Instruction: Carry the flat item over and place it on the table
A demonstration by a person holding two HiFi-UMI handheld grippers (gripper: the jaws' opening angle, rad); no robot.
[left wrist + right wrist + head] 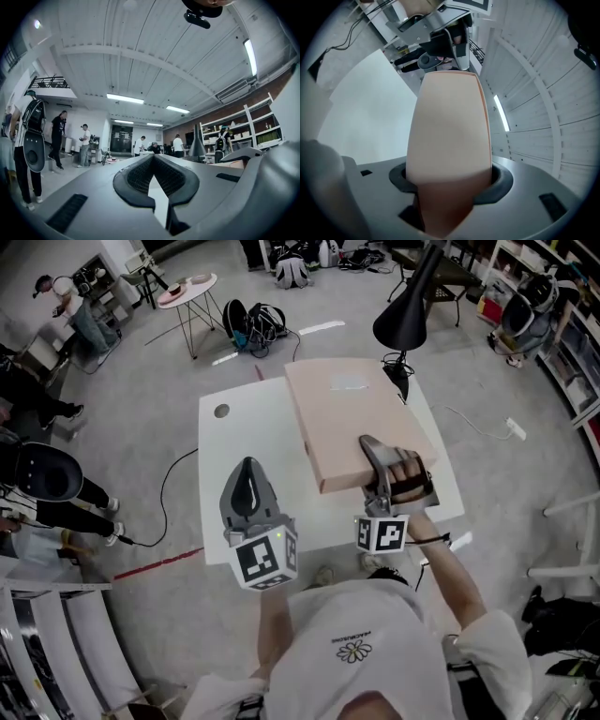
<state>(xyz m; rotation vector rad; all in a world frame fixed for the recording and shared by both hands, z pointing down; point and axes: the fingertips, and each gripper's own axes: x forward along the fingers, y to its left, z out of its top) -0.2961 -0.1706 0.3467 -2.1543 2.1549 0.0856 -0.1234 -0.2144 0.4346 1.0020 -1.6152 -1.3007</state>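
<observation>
The flat item is a pale pink-beige box (352, 418); it lies level over the right half of the white table (234, 484). Whether it rests on the top or hangs just above it I cannot tell. My right gripper (375, 454) is shut on the box's near edge. In the right gripper view the box (450, 122) fills the space between the jaws of that gripper (450, 177) and runs away from the camera. My left gripper (247, 479) hovers over the table's near left part, shut and holding nothing. Seen in its own view, the left gripper (153, 158) points up toward the room.
A black desk lamp (408, 310) stands at the table's far right corner, close to the box. The tabletop has a round cable hole (221, 411) at far left. Backpacks (248, 324) and a small round table (187, 289) lie beyond. People stand at left (37, 474).
</observation>
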